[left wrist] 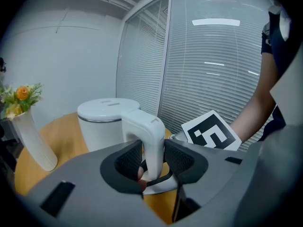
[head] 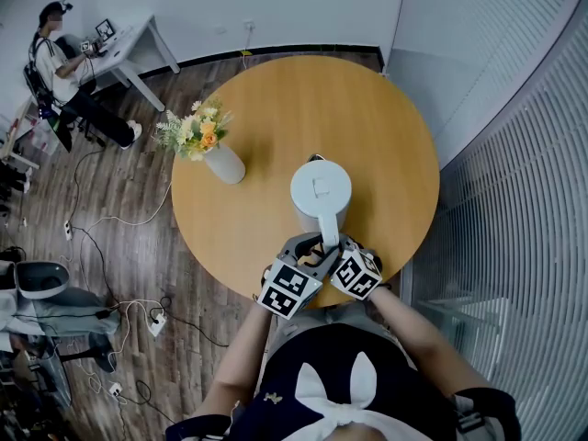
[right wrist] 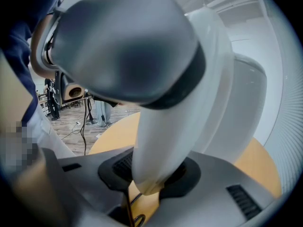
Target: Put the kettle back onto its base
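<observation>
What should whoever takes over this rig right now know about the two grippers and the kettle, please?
Kettle: the white round-lidded kettle stands upright on the round wooden table, near the person's edge.
Left gripper: shut on the kettle's curved white handle, upper part.
Right gripper: shut on the same handle, lower down.
Base: not clearly visible; a black cord runs under the handle, so it may lie beneath the kettle.
Done: handle gripped by both.
Left: confirm the kettle sits on its base, then release.
</observation>
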A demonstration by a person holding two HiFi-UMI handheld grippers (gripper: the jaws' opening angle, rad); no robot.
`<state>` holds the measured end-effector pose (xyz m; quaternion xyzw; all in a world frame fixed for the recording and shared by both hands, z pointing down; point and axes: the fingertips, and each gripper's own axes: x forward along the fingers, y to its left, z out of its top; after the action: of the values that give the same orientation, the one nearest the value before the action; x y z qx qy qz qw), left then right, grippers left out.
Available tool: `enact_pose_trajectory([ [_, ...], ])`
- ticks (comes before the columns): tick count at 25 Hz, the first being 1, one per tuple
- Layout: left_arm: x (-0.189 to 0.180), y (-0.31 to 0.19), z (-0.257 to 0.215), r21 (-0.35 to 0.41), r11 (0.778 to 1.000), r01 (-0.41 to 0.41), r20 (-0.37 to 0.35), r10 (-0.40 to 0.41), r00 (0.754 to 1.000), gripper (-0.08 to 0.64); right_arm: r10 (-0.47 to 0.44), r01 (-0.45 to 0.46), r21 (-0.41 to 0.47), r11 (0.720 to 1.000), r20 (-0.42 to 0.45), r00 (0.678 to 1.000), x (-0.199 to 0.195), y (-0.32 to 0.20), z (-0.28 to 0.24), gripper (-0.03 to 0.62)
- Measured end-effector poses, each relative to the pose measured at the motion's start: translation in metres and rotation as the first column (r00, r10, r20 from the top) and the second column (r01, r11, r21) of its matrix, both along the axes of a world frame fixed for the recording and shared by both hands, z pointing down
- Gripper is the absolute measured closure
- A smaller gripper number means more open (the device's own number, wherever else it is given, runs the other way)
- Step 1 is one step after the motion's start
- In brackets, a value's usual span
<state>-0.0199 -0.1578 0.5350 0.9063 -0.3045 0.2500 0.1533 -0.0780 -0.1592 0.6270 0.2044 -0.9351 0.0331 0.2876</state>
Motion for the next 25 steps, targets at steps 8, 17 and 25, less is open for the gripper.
enact_pose_trajectory([
  [8, 0.002, 0.004, 0.004, -0.005, 1.0, -0.017, -0.013, 0.017, 1.0, 0.391, -0.007, 0.007, -0.003, 1.0, -0.001, 1.0, 0.002, 0.002, 0.004, 0.474],
  [17, 0.008, 0.002, 0.014, 0.002, 0.999, -0.039, -0.039, 0.039, 0.998, 0.397, 0.002, -0.002, -0.008, 1.0, 0.009, 1.0, 0.008, -0.002, 0.01, 0.468],
  [25, 0.012, -0.01, 0.035, 0.021, 0.999, -0.031, 0.043, 0.03, 0.999, 0.403, 0.029, -0.029, -0.005, 1.0, 0.031, 0.999, 0.013, -0.019, 0.009, 0.465],
])
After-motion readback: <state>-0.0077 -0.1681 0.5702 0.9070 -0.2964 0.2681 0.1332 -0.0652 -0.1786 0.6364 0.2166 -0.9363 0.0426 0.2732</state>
